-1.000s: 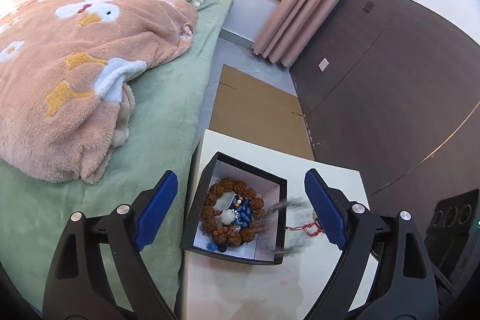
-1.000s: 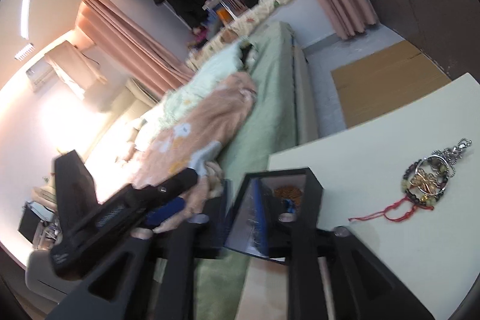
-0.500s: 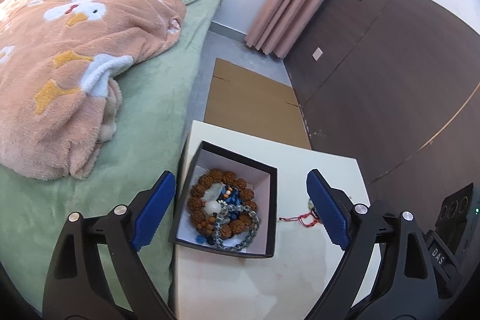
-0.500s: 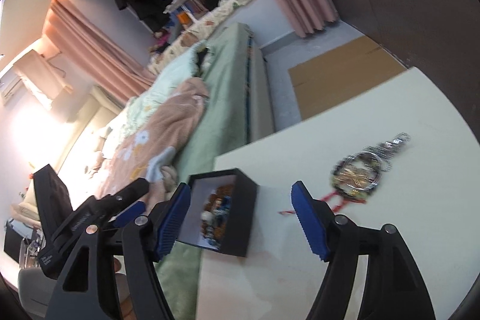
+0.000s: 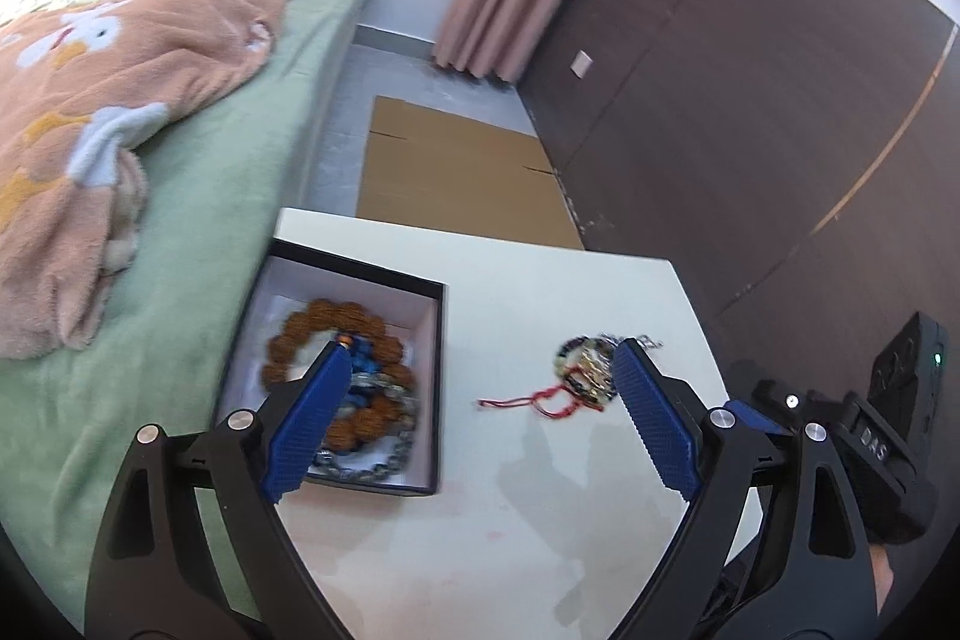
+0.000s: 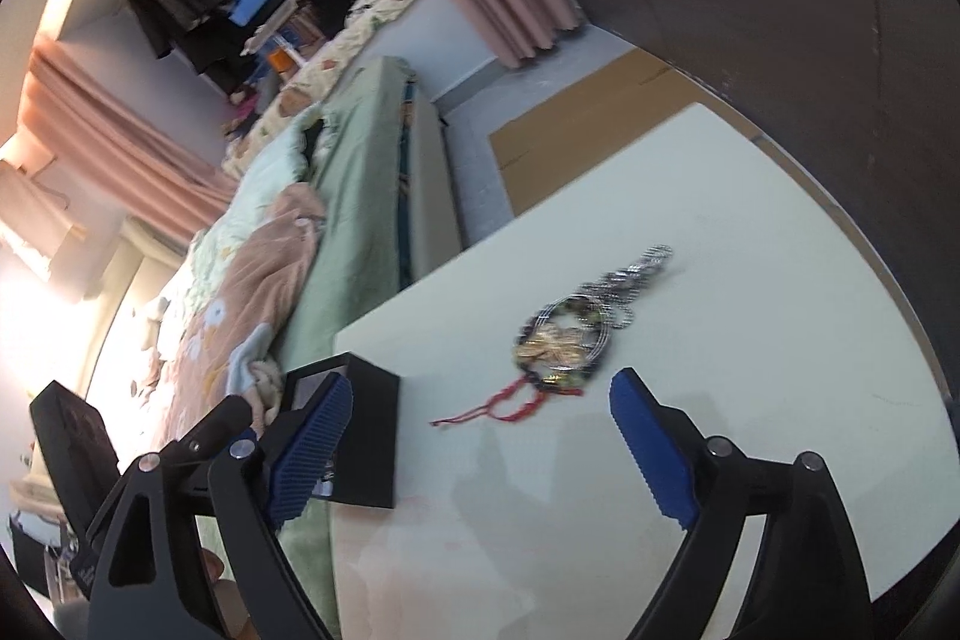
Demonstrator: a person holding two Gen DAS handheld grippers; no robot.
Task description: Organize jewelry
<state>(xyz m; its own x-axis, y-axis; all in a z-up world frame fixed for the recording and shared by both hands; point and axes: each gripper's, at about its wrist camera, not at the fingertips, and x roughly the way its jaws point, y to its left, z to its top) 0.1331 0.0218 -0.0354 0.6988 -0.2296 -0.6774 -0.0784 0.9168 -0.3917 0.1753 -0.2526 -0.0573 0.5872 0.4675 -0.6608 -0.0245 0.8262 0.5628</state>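
One black box [image 5: 441, 340] (holding two bead bracelets) and one red-corded charm [image 6: 564, 346] sit apart on the white bench [image 5: 540, 520]. Left gripper [image 5: 480, 418] jaws gape empty; right gripper [image 6: 480, 436] jaws are opening, empty.

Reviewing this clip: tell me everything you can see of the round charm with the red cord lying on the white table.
The round charm is a dark beaded ring around a gold-coloured middle, blurred in both views. A silvery chain runs off one side, and a thin red cord trails off the other. It lies flat on the white table, apart from the black box. Nothing touches it.
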